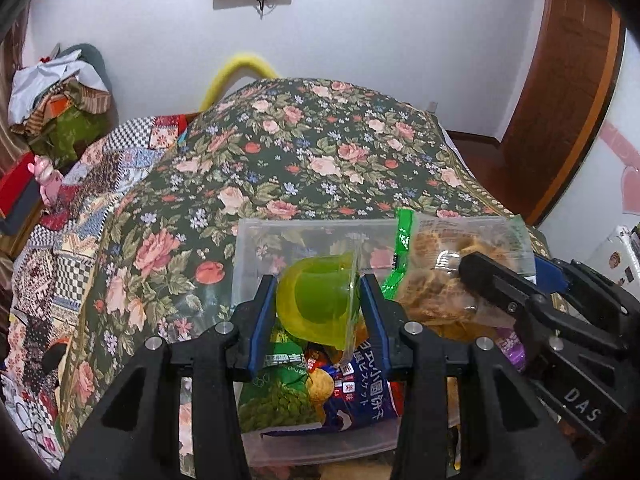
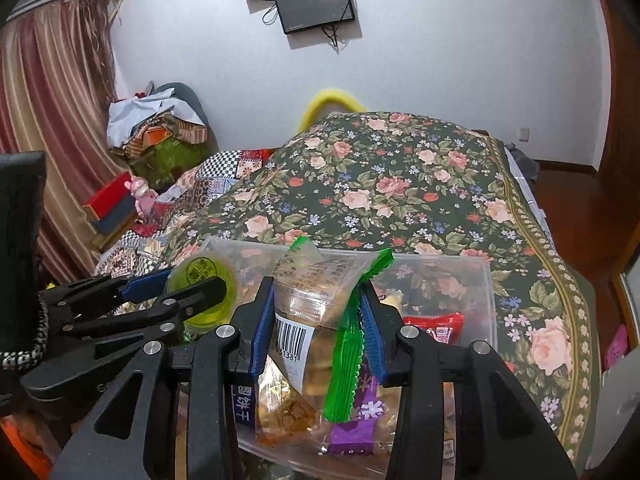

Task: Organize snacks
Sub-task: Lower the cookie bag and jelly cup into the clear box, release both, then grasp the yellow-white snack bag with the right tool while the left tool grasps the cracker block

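Observation:
My left gripper (image 1: 319,292) is shut on a green jelly cup (image 1: 316,300) and holds it over a clear plastic bin (image 1: 256,236) that stands on the floral bedspread. My right gripper (image 2: 318,312) is shut on a clear bag of brown snacks with green sealed edges (image 2: 308,308), held over the same bin (image 2: 472,276). In the left wrist view the bag (image 1: 432,276) and the right gripper (image 1: 480,276) are just right of the cup. In the right wrist view the cup (image 2: 204,296) and the left gripper (image 2: 192,292) are at the left.
The bin holds several packets: a green one (image 1: 276,400), a blue one (image 1: 360,392), a purple one (image 2: 360,416) and a red one (image 2: 436,326). The floral bedspread (image 1: 304,152) stretches beyond. A patchwork quilt (image 1: 80,208) and a clothes pile (image 1: 60,104) lie left.

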`<act>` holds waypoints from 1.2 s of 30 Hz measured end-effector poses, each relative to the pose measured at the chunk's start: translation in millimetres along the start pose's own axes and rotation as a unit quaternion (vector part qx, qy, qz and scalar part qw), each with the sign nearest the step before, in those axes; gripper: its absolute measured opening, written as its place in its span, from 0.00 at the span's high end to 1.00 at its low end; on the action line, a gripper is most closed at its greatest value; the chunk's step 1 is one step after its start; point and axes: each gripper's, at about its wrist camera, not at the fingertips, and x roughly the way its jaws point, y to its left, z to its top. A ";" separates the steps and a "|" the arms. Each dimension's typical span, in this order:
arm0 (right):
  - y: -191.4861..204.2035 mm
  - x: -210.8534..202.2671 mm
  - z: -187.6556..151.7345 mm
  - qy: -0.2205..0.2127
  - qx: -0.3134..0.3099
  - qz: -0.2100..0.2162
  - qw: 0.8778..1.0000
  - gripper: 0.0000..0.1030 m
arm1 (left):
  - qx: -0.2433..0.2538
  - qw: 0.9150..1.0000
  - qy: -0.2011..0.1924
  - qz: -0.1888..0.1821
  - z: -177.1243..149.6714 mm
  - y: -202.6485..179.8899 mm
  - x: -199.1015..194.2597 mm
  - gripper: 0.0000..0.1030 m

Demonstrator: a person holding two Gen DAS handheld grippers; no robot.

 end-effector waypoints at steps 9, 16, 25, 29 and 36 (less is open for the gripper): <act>-3.0 -17.4 -6.4 0.006 0.014 0.017 1.000 0.48 | 0.016 0.999 -0.030 -0.002 -2.5 -4.4 -35.1 0.53; -3.2 -48.1 -18.2 -0.019 -0.010 -0.019 1.000 0.39 | 0.043 0.998 -0.055 0.004 -18.1 -7.2 -74.5 0.38; -17.4 -77.9 -50.0 -0.014 -0.015 -0.044 0.999 0.36 | 0.054 0.998 -0.026 -0.006 -63.2 -1.7 -85.6 0.32; -23.3 -74.6 -71.5 0.011 -0.007 -0.048 0.999 0.36 | 0.056 0.998 0.006 -0.010 -88.3 1.2 -74.2 0.32; -28.1 -57.7 -109.1 0.060 0.005 -0.042 0.997 0.36 | 0.047 0.997 0.057 -0.025 -120.5 1.6 -51.1 0.32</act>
